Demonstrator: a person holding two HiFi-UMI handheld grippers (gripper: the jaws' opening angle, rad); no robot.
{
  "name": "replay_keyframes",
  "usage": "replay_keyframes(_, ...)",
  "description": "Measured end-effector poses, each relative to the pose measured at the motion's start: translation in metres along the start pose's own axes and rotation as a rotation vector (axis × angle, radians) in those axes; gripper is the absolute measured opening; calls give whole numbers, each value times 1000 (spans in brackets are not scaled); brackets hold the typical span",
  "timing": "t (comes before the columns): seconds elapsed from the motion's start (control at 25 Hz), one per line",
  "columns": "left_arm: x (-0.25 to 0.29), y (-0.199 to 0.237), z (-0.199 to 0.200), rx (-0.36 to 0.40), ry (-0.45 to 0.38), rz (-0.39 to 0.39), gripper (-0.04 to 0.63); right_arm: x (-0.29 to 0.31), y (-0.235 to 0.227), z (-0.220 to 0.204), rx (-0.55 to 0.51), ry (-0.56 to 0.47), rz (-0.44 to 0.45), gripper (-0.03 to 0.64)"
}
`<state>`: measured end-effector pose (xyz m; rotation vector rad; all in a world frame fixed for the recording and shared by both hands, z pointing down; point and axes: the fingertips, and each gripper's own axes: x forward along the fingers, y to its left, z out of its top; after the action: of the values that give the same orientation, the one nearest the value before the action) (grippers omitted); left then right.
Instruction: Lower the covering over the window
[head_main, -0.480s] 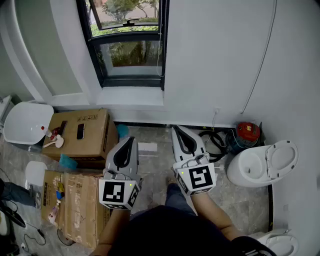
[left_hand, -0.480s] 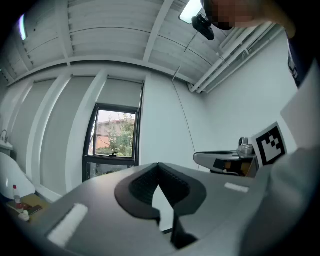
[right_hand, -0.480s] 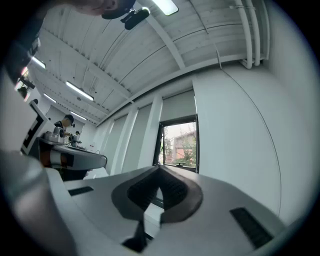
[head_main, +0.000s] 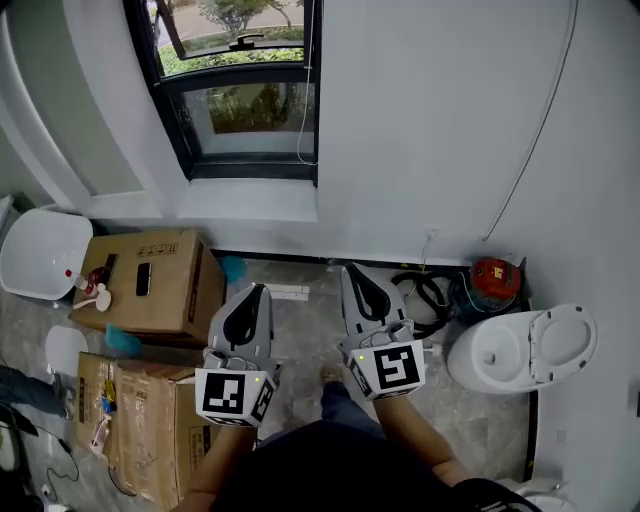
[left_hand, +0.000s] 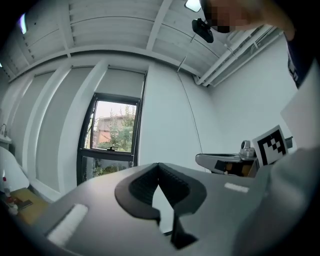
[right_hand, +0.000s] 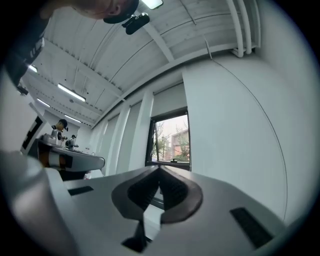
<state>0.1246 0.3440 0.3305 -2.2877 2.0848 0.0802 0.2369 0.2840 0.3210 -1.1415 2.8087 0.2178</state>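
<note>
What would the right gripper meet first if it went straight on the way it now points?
Probably the window, near its lower frame: the right gripper, jaws together and empty, aims there with nothing between. Depth is unclear, so the wall beside it is possible.

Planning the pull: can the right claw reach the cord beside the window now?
Probably not yet: the right claw, shut and empty, is well short of the cord; nothing blocks the way.

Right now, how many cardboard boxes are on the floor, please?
2: one cardboard box by the wall, below-left of the window; the other nearer the person, at lower left. More may be hidden.
</note>
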Motion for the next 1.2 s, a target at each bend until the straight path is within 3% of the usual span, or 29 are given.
replay_keyframes(0.2,60,-9,-3,13,-27,-17,11,49,-46,-11,22,-17,54,12)
replay_keyframes(0.6,123,6,-19,4,9,71,11,116,-82,1,12,-64,185,12)
replay_keyframes(0.8,142,13,-20,23,0,74,11,138,-91,-12,33,-55,198,12)
replay_keyframes(0.96,156,29,-31,-17,16,87,11,149,-93,-15,11,-44,208,12)
replay_keyframes(1.2,193,41,-41,-31,28,38,11,169,-122,-31,19,-19,139,12)
